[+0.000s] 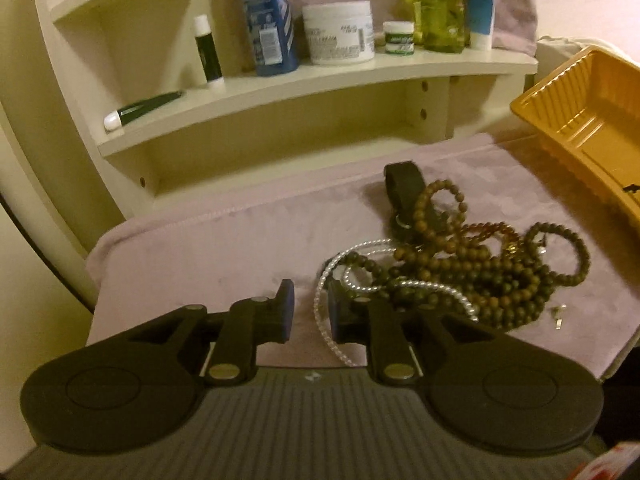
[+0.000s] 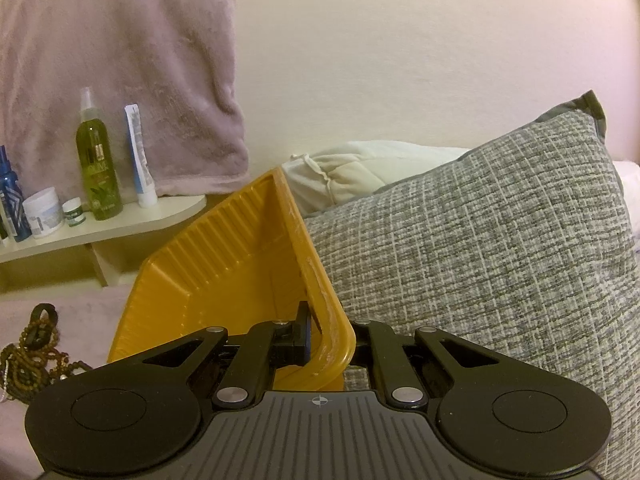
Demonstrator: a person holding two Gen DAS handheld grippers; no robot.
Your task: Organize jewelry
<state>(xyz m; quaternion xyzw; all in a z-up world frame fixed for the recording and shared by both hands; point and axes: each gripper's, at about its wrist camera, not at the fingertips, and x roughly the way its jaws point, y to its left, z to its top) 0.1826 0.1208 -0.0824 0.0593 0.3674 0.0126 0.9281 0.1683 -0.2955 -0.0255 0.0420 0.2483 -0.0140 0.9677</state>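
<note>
Your left gripper [image 1: 310, 312] stood slightly open, nothing gripped, w/ bare cloth [image 1: 208, 248] left of the bead pile [image 1: 472, 268]. Right gripper [image 2: 324, 344] was clamped on the tilted yellow tray's rim [image 2: 320, 280], beside the pillow [image 2: 480, 248].

Bare cloth [image 1: 200, 248] lies clear left of the bead tangle [image 1: 472, 264]; the shelf [image 1: 280, 128] seemingly closes the back.

Yellow tray [image 2: 240, 240], brown beads [image 1: 480, 272]
</note>
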